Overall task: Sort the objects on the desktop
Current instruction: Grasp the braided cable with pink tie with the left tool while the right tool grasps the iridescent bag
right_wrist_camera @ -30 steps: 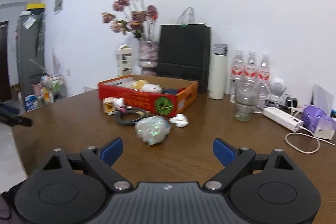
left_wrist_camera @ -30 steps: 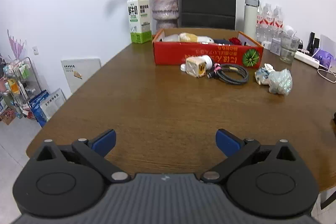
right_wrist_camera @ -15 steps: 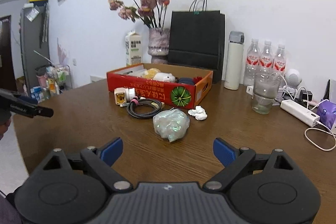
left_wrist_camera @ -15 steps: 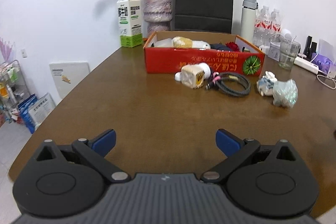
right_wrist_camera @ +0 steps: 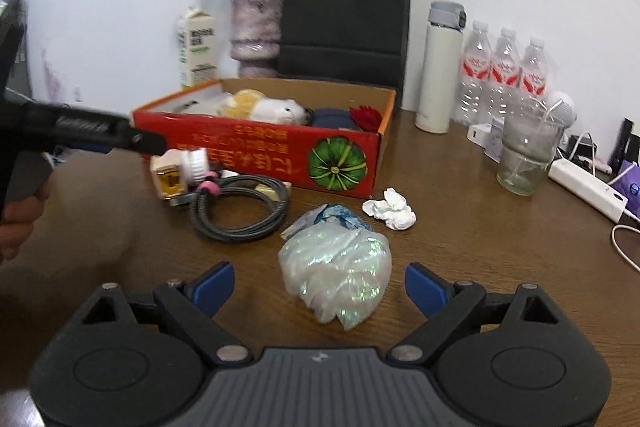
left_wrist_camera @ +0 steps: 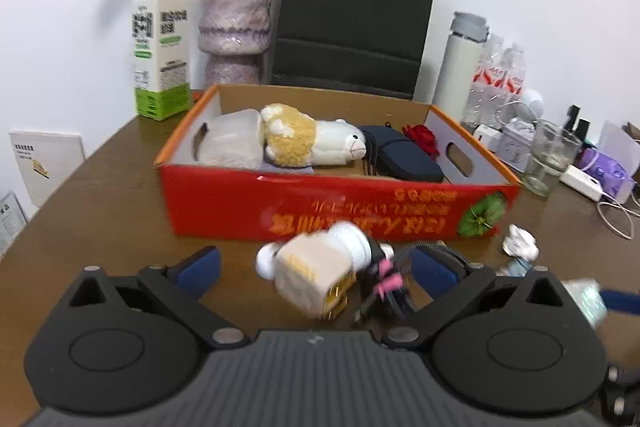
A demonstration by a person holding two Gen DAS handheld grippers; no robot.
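Both grippers have advanced across the table since the earlier frames, so the red box (left_wrist_camera: 320, 211) now fills the left view. Left gripper (left_wrist_camera: 316, 269): jaws wide apart, the cream adapter (left_wrist_camera: 316, 275) between them, unpressed. Right gripper (right_wrist_camera: 320, 285): jaws spread, the iridescent bag (right_wrist_camera: 340, 267) just ahead of them, not gripped. Already in the box: plush sheep (left_wrist_camera: 312, 141), dark pouch (left_wrist_camera: 404, 159), red flower (left_wrist_camera: 422, 137). Left on the table (right_wrist_camera: 480, 247): adapter, coiled cable (right_wrist_camera: 244, 211), bag, crumpled tissue (right_wrist_camera: 392, 213). Judged partly done; nothing is held
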